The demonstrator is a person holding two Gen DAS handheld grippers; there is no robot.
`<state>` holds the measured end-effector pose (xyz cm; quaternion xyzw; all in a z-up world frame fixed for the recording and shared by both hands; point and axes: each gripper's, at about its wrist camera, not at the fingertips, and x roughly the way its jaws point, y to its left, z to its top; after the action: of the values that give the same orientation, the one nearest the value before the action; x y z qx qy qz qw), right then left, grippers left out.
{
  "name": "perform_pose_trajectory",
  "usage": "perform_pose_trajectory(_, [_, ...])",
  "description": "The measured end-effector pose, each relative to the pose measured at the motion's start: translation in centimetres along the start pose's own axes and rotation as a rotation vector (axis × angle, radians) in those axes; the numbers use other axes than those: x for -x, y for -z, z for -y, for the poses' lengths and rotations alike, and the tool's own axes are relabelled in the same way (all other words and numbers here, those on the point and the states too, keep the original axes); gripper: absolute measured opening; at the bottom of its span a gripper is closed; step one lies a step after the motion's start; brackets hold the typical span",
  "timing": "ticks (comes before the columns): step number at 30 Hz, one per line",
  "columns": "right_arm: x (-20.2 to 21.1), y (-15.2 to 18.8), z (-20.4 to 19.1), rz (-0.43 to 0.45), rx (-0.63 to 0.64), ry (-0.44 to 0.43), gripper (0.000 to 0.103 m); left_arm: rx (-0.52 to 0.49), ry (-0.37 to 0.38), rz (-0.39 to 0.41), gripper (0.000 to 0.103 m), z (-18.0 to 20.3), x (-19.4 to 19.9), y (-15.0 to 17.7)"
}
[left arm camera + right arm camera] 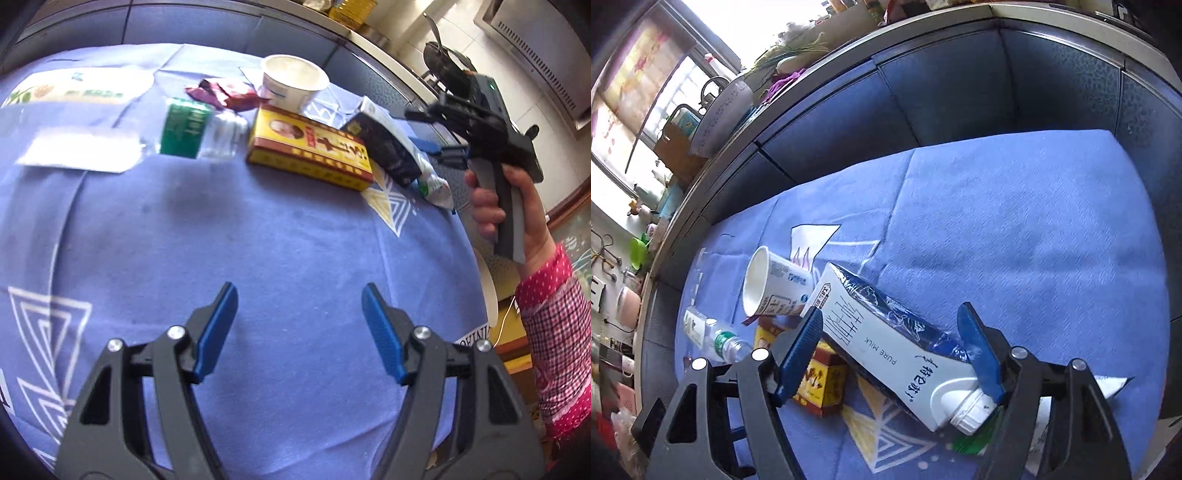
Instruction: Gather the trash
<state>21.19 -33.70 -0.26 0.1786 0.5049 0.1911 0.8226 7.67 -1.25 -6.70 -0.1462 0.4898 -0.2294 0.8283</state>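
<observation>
Trash lies on a blue tablecloth (258,258). In the left wrist view I see a white paper cup (293,83), a red wrapper (225,94), a clear bottle with a green label (195,131), a yellow-red box (310,149) and a dark-and-white milk carton (391,147). My left gripper (299,325) is open and empty, above bare cloth in front of them. My right gripper (892,350) is open, its fingers on either side of the milk carton (886,343), which leans on the box (820,380). The cup (768,288) and bottle (716,339) lie beyond.
A flat white packet (79,147) and a printed bag (77,90) lie at the far left of the cloth. A green-and-white wrapper (436,184) lies under the carton's cap end. Dark blue cabinet panels (960,99) stand behind the table. A white plate rim (487,291) shows at the table's right edge.
</observation>
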Motion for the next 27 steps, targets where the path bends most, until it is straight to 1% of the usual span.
perform_pose_trajectory(2, [1.9,1.7,-1.0,0.011,-0.018,-0.078,0.075,0.008,0.013,0.006,0.067,-0.5,0.4,-0.1])
perform_pose_trajectory(4, [3.8,3.8,-2.0,-0.014,-0.031,-0.175,0.075,0.010,0.030,0.010,0.067,-0.6,0.4,-0.2])
perform_pose_trajectory(5, [4.2,5.1,-2.5,-0.038,-0.038,-0.222,0.075,0.010,0.037,0.011,0.067,-0.6,0.4,-0.2])
perform_pose_trajectory(7, [4.1,8.4,-4.3,-0.118,-0.035,-0.322,0.075,0.010,0.057,0.015,0.067,-0.7,0.6,-0.1])
perform_pose_trajectory(8, [3.9,10.1,-5.4,-0.151,-0.011,-0.347,0.075,0.010,0.063,0.016,0.067,-0.6,0.6,-0.1])
perform_pose_trajectory(9, [4.0,11.6,-6.3,-0.159,0.024,-0.342,0.075,0.008,0.067,0.018,0.067,-0.6,0.7,-0.1])
perform_pose_trajectory(10, [4.4,12.7,-6.9,-0.142,0.052,-0.330,0.075,0.005,0.069,0.017,0.067,-0.5,0.7,0.0])
perform_pose_trajectory(11, [5.2,13.3,-7.3,-0.106,0.071,-0.322,0.075,0.003,0.069,0.016,0.067,-0.4,0.6,0.1])
perform_pose_trajectory(12, [6.0,13.5,-7.4,-0.057,0.090,-0.293,0.075,0.003,0.069,0.013,0.067,-0.4,0.7,0.2])
perform_pose_trajectory(13, [7.0,13.3,-7.5,0.008,0.112,-0.238,0.075,0.003,0.069,0.009,0.067,-0.4,0.7,0.3])
perform_pose_trajectory(15, [8.1,11.9,-7.3,0.117,0.117,-0.168,0.075,0.004,0.066,0.001,0.067,0.0,0.7,0.3])
perform_pose_trajectory(17, [8.0,9.5,-6.2,0.192,0.086,-0.117,0.075,0.004,0.063,0.003,0.067,-0.1,0.9,0.6])
perform_pose_trajectory(18, [7.3,8.1,-5.4,0.206,0.068,-0.086,0.075,0.007,0.061,0.005,0.067,0.0,1.0,0.8])
perform_pose_trajectory(19, [6.5,6.9,-4.6,0.207,0.041,-0.066,0.075,0.011,0.060,0.006,0.067,-0.1,1.2,1.1])
perform_pose_trajectory(20, [5.3,5.7,-3.7,0.190,0.009,-0.069,0.075,0.015,0.060,0.007,0.067,-0.2,1.3,1.2])
perform_pose_trajectory(22, [2.6,4.1,-1.7,0.124,-0.068,-0.110,0.075,0.027,0.057,0.011,0.067,-0.3,1.5,1.5])
perform_pose_trajectory(24, [0.3,4.1,-0.2,0.054,-0.146,-0.150,0.075,0.036,0.052,0.014,0.067,-0.5,1.9,1.7])
perform_pose_trajectory(26, [-0.3,5.4,0.5,0.033,-0.205,-0.232,0.075,0.044,0.048,0.020,0.067,-0.8,2.3,1.8])
perform_pose_trajectory(27, [-0.3,6.4,0.2,0.017,-0.229,-0.293,0.075,0.045,0.047,0.023,0.067,-1.0,2.4,1.7])
